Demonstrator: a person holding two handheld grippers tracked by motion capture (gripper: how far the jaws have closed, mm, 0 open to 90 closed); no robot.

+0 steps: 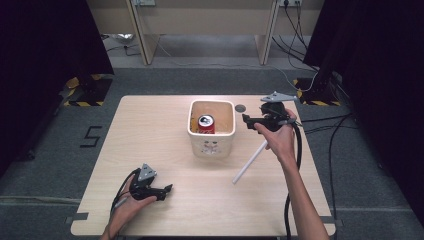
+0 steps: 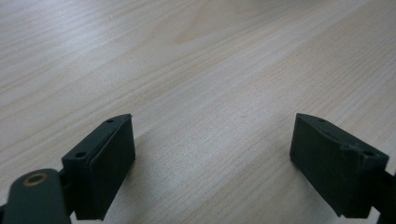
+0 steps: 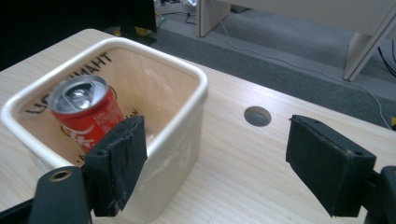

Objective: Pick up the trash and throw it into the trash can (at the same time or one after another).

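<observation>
1. One red can [image 1: 206, 124], upright inside one cream tub [image 1: 212, 145] at the middle of the worktop [image 1: 150, 145]. One white rod [image 1: 250, 162] lies just beside the tub, under the right hand.
2. Dark lettering on the tub's inner wall reads partly "…ИАНТ"; the can's white script is unreadable.
3. Right gripper [image 1: 250, 120] raised beside the tub's rim, jaws wide, empty.
4. Left gripper [image 1: 167, 189] low at the worktop's near edge, jaws wide, empty.

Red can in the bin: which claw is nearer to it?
Right. The right claw hovers just beside the bin holding the red can; the left claw sits low near the table's front edge.
</observation>
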